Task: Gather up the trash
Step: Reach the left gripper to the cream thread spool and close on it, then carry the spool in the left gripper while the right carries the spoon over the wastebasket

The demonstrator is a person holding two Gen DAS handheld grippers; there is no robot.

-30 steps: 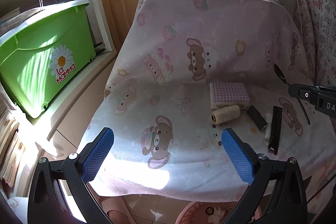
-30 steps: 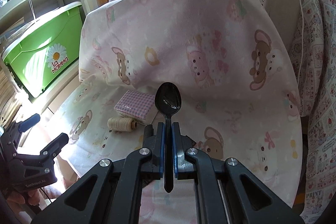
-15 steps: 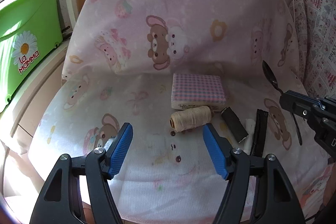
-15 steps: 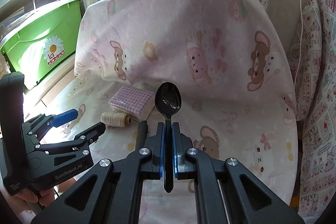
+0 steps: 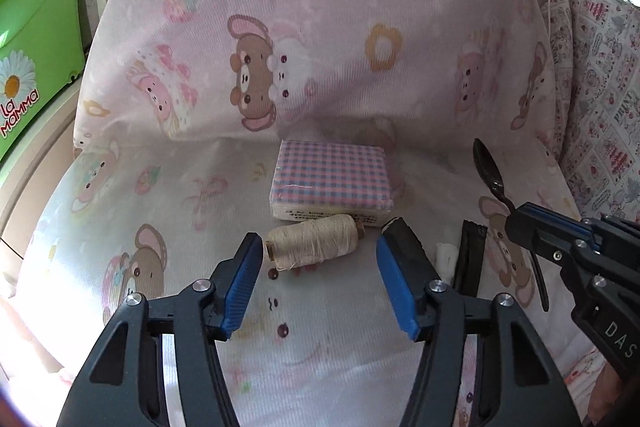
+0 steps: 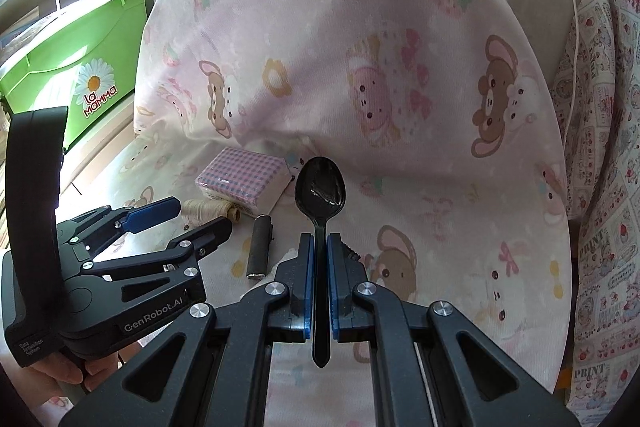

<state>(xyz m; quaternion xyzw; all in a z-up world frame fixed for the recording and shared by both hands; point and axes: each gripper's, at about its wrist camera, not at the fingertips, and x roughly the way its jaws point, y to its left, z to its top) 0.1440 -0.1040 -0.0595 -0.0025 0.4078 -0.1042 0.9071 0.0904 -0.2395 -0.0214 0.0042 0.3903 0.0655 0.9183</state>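
On the seat: a chair draped in a pale pink cotton cover printed with bears and rabbits (image 5: 328, 39) carries the scattered items; a lime-green plastic storage bin with a daisy label (image 5: 36, 39) stands off to its left.
Left gripper: the left gripper (image 5: 318, 285) has come down and forward over the last second, so the seat clutter now fills its view where a moment ago it lay well ahead; its blue-padded fingers (image 5: 242, 285) are closing from a wide spread, and nothing is pinched yet.
Right gripper: the right gripper (image 6: 319, 285) has not shifted; its fingers are pressed together on the handle of a glossy black plastic spoon (image 6: 320, 187), bowl pointing up and away.
Checked packet: a pink-and-blue gingham soft tissue packet (image 5: 330, 181) lies at the back of the seat, touching the spool.
Spool: a cream cylindrical spool of twine (image 5: 312, 241) lies on its side just beyond the left fingertips, roughly between them.
Small litter: a dark grey flat wrapper (image 6: 260, 247) and a black strip (image 5: 470, 257) lie to the right of the spool.
Meaning: one piece of trash is already in hand; the left looks to be lining up on the spool as its pick.
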